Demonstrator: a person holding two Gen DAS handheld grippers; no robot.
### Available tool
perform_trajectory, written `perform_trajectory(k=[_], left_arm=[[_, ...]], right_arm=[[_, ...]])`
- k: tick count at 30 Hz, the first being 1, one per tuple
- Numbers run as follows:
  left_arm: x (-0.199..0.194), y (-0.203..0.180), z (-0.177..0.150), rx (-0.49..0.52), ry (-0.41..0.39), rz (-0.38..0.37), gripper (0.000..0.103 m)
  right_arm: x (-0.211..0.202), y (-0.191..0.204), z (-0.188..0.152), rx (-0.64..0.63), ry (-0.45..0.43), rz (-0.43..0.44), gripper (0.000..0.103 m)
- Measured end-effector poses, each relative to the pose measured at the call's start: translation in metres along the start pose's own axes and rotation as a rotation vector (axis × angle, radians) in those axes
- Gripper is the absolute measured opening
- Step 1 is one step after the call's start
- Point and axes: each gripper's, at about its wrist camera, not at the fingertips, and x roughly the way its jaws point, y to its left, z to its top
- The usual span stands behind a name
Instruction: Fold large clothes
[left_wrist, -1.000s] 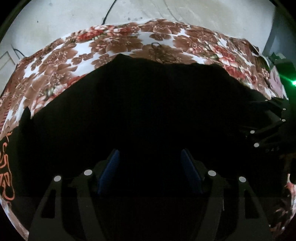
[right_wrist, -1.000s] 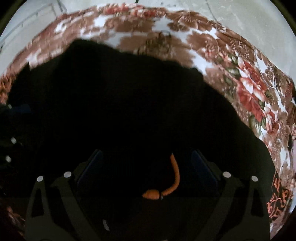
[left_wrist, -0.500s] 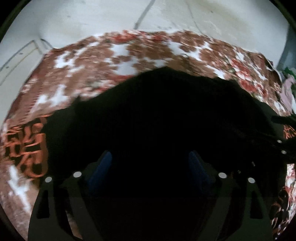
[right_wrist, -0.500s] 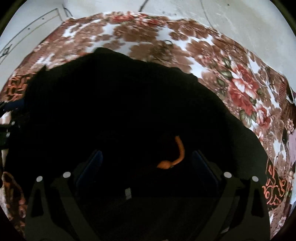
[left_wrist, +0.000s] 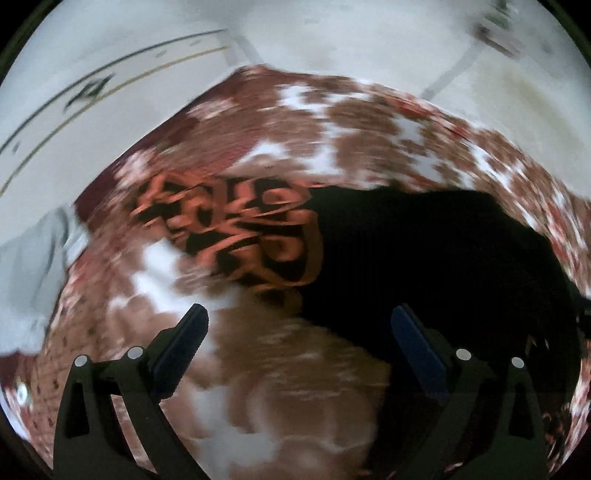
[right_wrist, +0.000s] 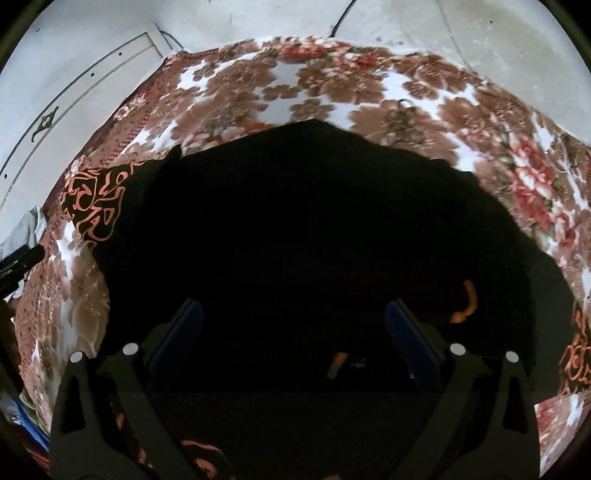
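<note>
A black garment lies spread on a floral blanket. An orange-printed part of it sticks out at its left side. My left gripper hangs above the blanket beside the garment's left edge; its jaws are opening wide and hold nothing. The right wrist view shows the garment filling the middle, with the same print at left and an orange cord at right. My right gripper hovers over the dark cloth, jaws wide apart, gripping nothing.
The floral blanket lies on a pale floor with dark lines. A grey cloth sits off the blanket's left edge. A small tag shows on the garment between the right fingers.
The left gripper opened wider, rose and swung left off the black garment to above the bare blanket. The right gripper lifted and drew back; the orange cord now lies to its right.
</note>
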Motion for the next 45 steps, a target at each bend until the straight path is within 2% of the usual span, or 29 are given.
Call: perform_trajectory(k=[6, 9, 16, 18, 21, 24, 28, 30, 34, 36, 38, 40, 45], left_arm=[[0.026, 0.103, 0.0, -0.156, 0.038, 0.036, 0.097], [0.043, 0.133, 0.016, -0.174, 0.016, 0.056, 0.097], [0.087, 0.169, 0.055, -0.225, -0.013, 0.063, 0.097], [0.103, 0.177, 0.065, -0.256, -0.015, 0.039, 0.097], [0.127, 0.192, 0.076, -0.36, 0.0, -0.025, 0.097], [0.146, 0.203, 0.087, -0.397, 0.003, -0.019, 0.096], [0.164, 0.214, 0.096, -0.427, 0.024, 0.007, 0.08], [0.172, 0.216, 0.098, -0.428, 0.035, 0.02, 0.078], [0.184, 0.212, 0.102, -0.382, 0.056, 0.045, 0.063], [0.185, 0.21, 0.102, -0.372, 0.056, 0.044, 0.051], [0.184, 0.208, 0.104, -0.363, 0.058, 0.029, 0.025], [0.175, 0.204, 0.107, -0.341, 0.036, 0.013, 0.016], [0.113, 0.172, 0.127, -0.254, -0.076, -0.037, 0.012]], right_arm=[[0.035, 0.056, 0.009, -0.061, 0.024, -0.028, 0.098], [0.052, 0.072, 0.009, -0.064, 0.044, -0.029, 0.098], [0.089, 0.116, 0.004, -0.089, 0.082, -0.025, 0.098], [0.096, 0.126, 0.003, -0.096, 0.087, -0.029, 0.098], [0.106, 0.136, 0.0, -0.106, 0.098, -0.048, 0.098], [0.114, 0.141, -0.003, -0.098, 0.115, -0.057, 0.098], [0.123, 0.143, -0.008, -0.092, 0.125, -0.057, 0.098], [0.126, 0.144, -0.009, -0.094, 0.128, -0.061, 0.098], [0.13, 0.145, -0.009, -0.094, 0.134, -0.065, 0.098], [0.132, 0.146, -0.009, -0.098, 0.134, -0.069, 0.098], [0.132, 0.147, -0.011, -0.104, 0.134, -0.074, 0.098], [0.135, 0.149, -0.013, -0.117, 0.142, -0.085, 0.098], [0.137, 0.151, -0.014, -0.109, 0.14, -0.099, 0.098]])
